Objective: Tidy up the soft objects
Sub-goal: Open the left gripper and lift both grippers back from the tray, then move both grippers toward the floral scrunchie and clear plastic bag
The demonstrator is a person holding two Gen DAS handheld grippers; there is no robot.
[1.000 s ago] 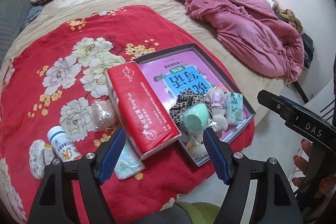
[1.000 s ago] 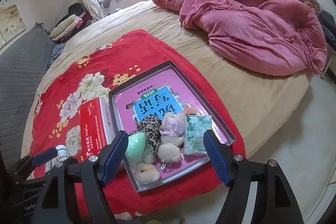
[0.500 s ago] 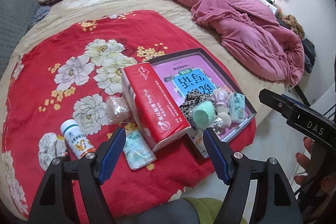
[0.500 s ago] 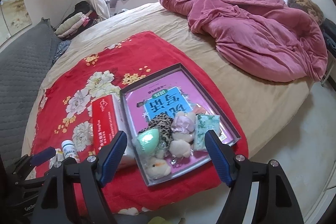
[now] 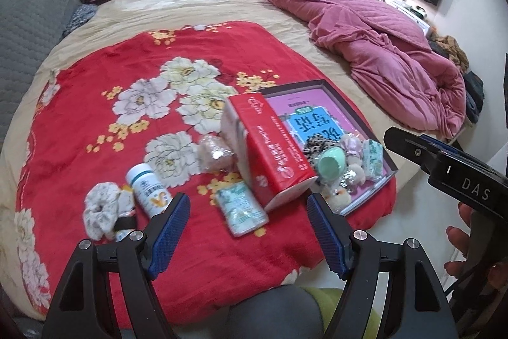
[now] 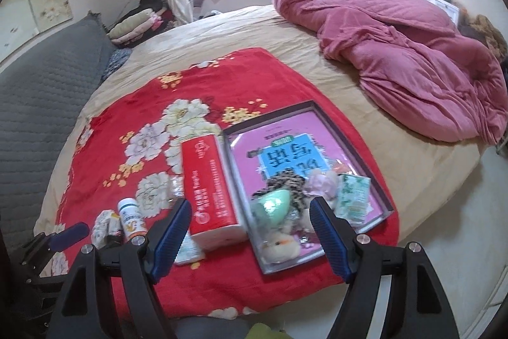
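Bedroom with a window at the far wall, a wide bed (image 6: 222, 30) in a beige sheet, a crumpled pink quilt (image 6: 397, 46) heaped at far right, a grey quilted cushion (image 6: 41, 104) along the left. Spread over the near part of the bed, a red floral blanket (image 5: 104, 129).

On the blanket, right of centre, a shallow dark-rimmed box lid (image 6: 352, 132) lined with a pink printed sheet. Gathered in its near end: a mint-green makeup sponge (image 6: 273, 205), a leopard-print scrunchie (image 6: 285, 183), a pale lilac scrunchie (image 6: 319, 181), a small cream plush toy (image 6: 279, 243), and a green-and-white tissue packet (image 6: 352, 196) against the right rim.

Touching the lid's left rim, a red tissue pack (image 6: 206, 186), lying lengthwise. Just left of it, a clear-wrapped beige puff (image 5: 216, 153). Nearer, a second small tissue packet (image 5: 243, 208) flat on the blanket. Further left, a white pill bottle (image 5: 147, 189) with an orange label, lying beside a floral white scrunchie (image 5: 98, 212).

Left tool (image 5: 247, 231) raised over the near blanket edge, blue pads spread wide, nothing between them. Right tool (image 6: 250, 235) likewise released, held above the lid's near end, grasping nothing.
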